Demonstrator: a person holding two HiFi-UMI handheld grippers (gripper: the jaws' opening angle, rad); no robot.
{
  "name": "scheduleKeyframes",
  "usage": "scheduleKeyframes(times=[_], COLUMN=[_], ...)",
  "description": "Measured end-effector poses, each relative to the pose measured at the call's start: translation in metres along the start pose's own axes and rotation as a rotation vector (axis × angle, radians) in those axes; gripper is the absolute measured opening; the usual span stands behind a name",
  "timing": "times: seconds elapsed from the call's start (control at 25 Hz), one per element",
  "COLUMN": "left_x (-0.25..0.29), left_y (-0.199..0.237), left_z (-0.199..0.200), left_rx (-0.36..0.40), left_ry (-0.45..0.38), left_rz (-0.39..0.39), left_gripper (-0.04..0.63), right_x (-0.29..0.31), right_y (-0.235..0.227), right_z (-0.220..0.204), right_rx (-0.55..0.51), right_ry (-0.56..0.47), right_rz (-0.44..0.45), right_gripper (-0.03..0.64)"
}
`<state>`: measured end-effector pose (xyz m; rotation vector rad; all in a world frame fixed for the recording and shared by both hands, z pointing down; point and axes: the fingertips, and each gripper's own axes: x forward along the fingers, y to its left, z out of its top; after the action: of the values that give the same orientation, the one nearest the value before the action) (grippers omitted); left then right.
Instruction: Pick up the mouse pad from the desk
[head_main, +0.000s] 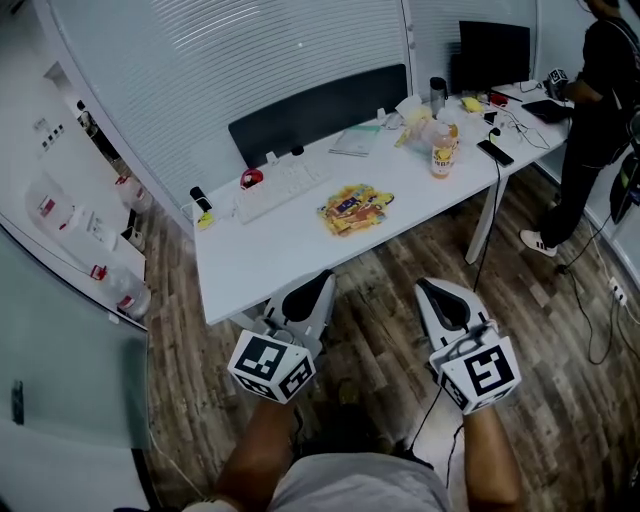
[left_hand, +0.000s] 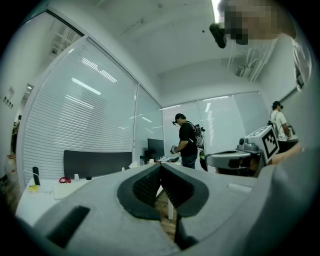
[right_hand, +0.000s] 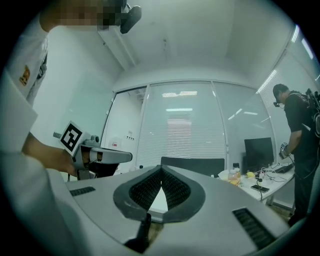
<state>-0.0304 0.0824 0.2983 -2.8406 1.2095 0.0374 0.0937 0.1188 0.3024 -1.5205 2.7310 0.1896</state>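
A flat yellow sheet with colourful print (head_main: 355, 208), which may be the mouse pad, lies near the middle of the white desk (head_main: 260, 255). Both grippers are held level over the wooden floor, just short of the desk's near edge. My left gripper (head_main: 322, 280) is shut with nothing in it, and its tip points at the desk edge left of the yellow sheet. My right gripper (head_main: 428, 287) is also shut and empty, below and right of the sheet. In the left gripper view the gripper (left_hand: 160, 167) has its pads together. The right gripper view shows the gripper (right_hand: 161, 170) the same way.
A white keyboard (head_main: 278, 188), a red mouse (head_main: 251, 178) and a dark divider panel (head_main: 320, 110) lie behind the sheet. A bottle (head_main: 443, 150), a phone (head_main: 495, 152) and a monitor (head_main: 494, 52) are farther right. A person (head_main: 600, 90) stands at the right. Water jugs (head_main: 125, 290) sit left.
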Motion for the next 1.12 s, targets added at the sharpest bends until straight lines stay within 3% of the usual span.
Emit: scheduleKeyframes(times=[1.12], left_x=[0.092], left_y=[0.197], left_z=[-0.029], left_rx=[-0.012], left_ry=[-0.013], left_rz=[-0.059], left_gripper=[0.015], right_x=[0.219], right_y=[-0.045], right_z=[-0.032], right_rx=[-0.039], right_ry=[0.128], right_rz=[-0.076], right_gripper=[0.012])
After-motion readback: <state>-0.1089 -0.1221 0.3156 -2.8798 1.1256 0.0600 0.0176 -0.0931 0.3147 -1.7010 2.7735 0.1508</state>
